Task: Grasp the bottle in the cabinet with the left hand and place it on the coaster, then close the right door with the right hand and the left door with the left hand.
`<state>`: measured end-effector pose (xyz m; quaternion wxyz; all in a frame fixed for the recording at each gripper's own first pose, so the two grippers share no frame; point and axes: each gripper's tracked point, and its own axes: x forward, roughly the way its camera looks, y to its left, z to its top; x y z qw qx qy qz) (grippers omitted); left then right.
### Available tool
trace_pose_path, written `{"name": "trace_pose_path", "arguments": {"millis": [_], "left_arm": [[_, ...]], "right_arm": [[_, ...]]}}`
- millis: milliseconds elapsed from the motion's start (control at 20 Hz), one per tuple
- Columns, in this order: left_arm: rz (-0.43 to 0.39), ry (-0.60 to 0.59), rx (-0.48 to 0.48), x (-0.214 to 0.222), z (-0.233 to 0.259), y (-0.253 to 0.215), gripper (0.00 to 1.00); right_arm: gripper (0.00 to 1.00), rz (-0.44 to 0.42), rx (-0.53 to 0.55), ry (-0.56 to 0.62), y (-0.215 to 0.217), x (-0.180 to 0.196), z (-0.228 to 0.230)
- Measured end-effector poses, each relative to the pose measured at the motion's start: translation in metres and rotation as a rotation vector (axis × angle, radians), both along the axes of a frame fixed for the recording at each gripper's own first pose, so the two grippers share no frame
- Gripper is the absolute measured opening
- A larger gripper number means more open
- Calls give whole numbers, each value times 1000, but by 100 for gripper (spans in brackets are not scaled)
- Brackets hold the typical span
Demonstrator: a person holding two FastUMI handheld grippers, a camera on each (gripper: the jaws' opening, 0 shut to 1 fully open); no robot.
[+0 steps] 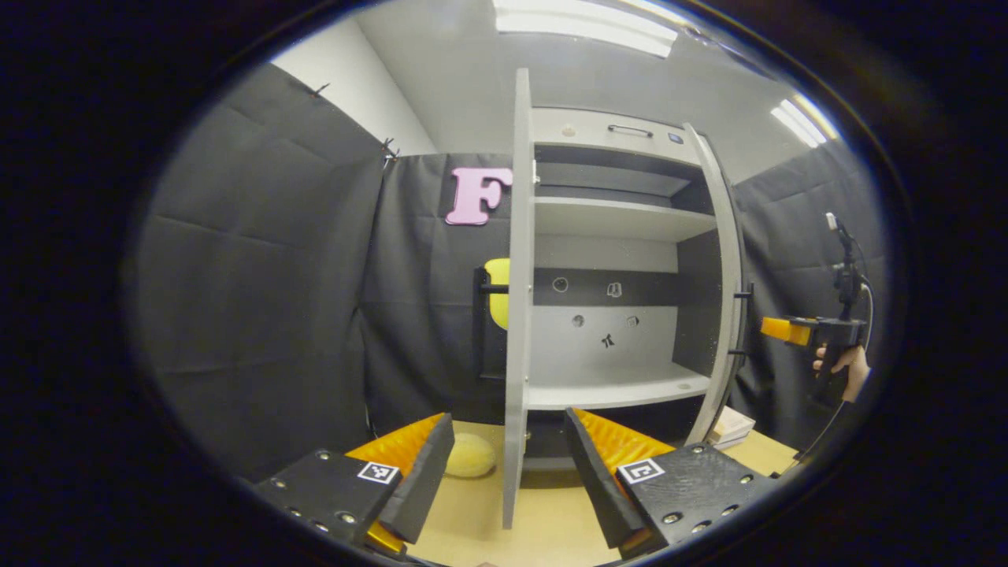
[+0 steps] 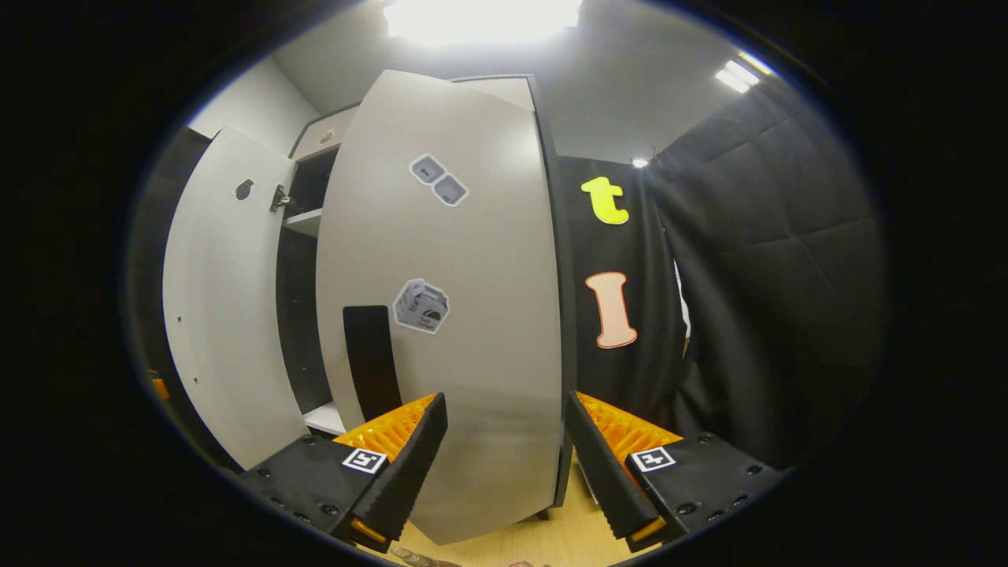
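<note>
The grey cabinet (image 1: 614, 236) stands on the wooden table with both doors swung out. Its left door (image 1: 517, 315) faces me edge-on, its lower edge between the fingers of my open left gripper (image 1: 510, 472). The right door (image 1: 726, 299) hangs open farther right. The shelves I can see are bare. A pale yellow round thing (image 1: 470, 455), perhaps the coaster, lies on the table left of the left door. In the right gripper view, my open right gripper (image 2: 504, 465) is close to the right door's outer face (image 2: 449, 315), near its black handle (image 2: 370, 358).
A hand holds the other gripper (image 1: 787, 331) at the far right of the left gripper view, beyond the right door. A flat white stack (image 1: 732, 425) lies on the table by the cabinet's right foot. Black cloth walls close the booth on both sides.
</note>
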<state>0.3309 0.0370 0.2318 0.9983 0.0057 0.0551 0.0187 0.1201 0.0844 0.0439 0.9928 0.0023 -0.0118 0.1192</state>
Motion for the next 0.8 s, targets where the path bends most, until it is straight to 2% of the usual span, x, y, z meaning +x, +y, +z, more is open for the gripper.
{"name": "trace_pose_path", "arguments": {"millis": [50,100,150,200,250,400,450,500,550,800], "left_arm": [[8,-4,-31,3,1,5,85],[14,-8,-48,5,3,11,85],[31,-9,-50,8,3,20,89],[53,-11,-40,11,4,29,89],[73,-16,-27,13,5,41,85],[97,-46,-22,20,15,69,85],[100,-56,-20,24,18,79,89],[109,-63,-16,29,22,89,81],[110,-69,-15,36,24,98,89],[41,-71,2,71,35,120,89]], "right_arm": [[92,-12,9,16,-4,1,-5],[96,-23,20,31,-7,1,-10],[96,-34,29,45,-11,0,-15],[92,-48,30,59,-16,0,-20],[96,-70,23,70,-22,-1,-26],[96,-131,-9,84,-41,-5,-39],[97,-143,-20,90,-46,-7,-43],[97,-154,-31,95,-49,-9,-47],[97,-164,-38,100,-52,-13,-53],[97,-182,-55,108,-55,-28,-66]]}}
